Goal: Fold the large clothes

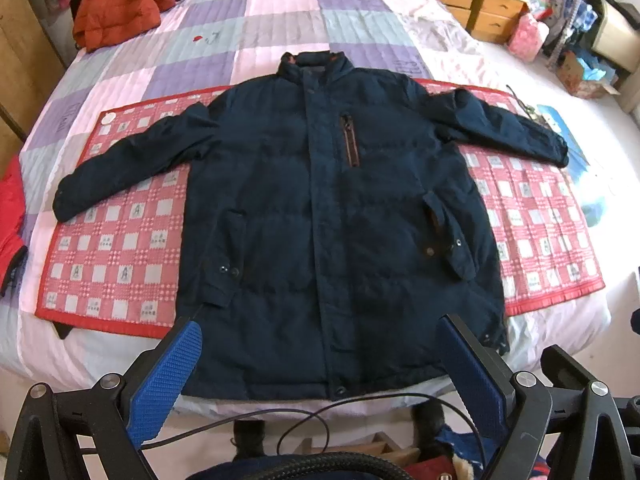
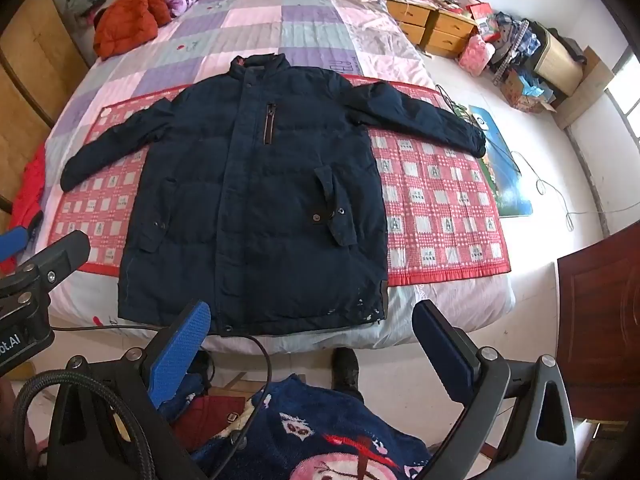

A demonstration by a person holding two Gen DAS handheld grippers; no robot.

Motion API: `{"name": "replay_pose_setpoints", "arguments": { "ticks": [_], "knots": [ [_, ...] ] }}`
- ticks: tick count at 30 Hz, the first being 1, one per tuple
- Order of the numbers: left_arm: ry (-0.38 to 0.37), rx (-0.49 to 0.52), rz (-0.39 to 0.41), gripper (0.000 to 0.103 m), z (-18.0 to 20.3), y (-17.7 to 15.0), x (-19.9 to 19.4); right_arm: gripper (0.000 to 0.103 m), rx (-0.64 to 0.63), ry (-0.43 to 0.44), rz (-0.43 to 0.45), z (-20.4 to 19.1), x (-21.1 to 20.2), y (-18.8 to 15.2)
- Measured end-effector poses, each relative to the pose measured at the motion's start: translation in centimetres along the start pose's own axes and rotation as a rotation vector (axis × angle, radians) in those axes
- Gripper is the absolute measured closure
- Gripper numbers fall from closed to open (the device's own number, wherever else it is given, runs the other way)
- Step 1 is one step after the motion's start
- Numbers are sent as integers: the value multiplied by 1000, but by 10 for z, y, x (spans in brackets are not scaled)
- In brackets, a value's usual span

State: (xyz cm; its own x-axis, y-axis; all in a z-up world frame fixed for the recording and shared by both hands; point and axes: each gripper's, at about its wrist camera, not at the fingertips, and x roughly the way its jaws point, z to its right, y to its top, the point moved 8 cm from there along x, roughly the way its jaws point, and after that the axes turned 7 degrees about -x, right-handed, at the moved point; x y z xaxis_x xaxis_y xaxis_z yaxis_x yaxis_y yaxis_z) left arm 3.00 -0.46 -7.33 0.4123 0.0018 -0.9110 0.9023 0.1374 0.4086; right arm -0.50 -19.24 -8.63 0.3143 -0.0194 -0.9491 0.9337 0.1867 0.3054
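Note:
A large dark navy padded jacket (image 1: 320, 208) lies flat and face up on the bed, front closed, both sleeves spread out to the sides, collar at the far end. It rests on a red checked mat (image 1: 120, 240). It also shows in the right wrist view (image 2: 256, 208). My left gripper (image 1: 320, 332) is open and empty, held above the jacket's near hem. My right gripper (image 2: 312, 320) is open and empty, held at the bed's near edge by the hem. The left gripper's body shows at the left of the right wrist view (image 2: 36, 264).
The bed has a patchwork quilt (image 1: 260, 20). An orange padded jacket (image 1: 116, 8) lies at its far left corner, a red garment (image 1: 12, 216) at the left edge. Wooden drawers (image 1: 480, 8) and clutter stand at the far right. A cable (image 2: 264, 360) hangs near me.

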Motion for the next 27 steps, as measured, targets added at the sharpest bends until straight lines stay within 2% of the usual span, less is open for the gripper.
{"name": "replay_pose_setpoints", "arguments": {
  "ticks": [23,27],
  "knots": [
    [-2,7,2,6,5,-12,10,0,66,6,14,12,-6,-18],
    [-6,20,3,6,15,-15,-5,0,75,11,15,14,-8,-24]
  ]
}}
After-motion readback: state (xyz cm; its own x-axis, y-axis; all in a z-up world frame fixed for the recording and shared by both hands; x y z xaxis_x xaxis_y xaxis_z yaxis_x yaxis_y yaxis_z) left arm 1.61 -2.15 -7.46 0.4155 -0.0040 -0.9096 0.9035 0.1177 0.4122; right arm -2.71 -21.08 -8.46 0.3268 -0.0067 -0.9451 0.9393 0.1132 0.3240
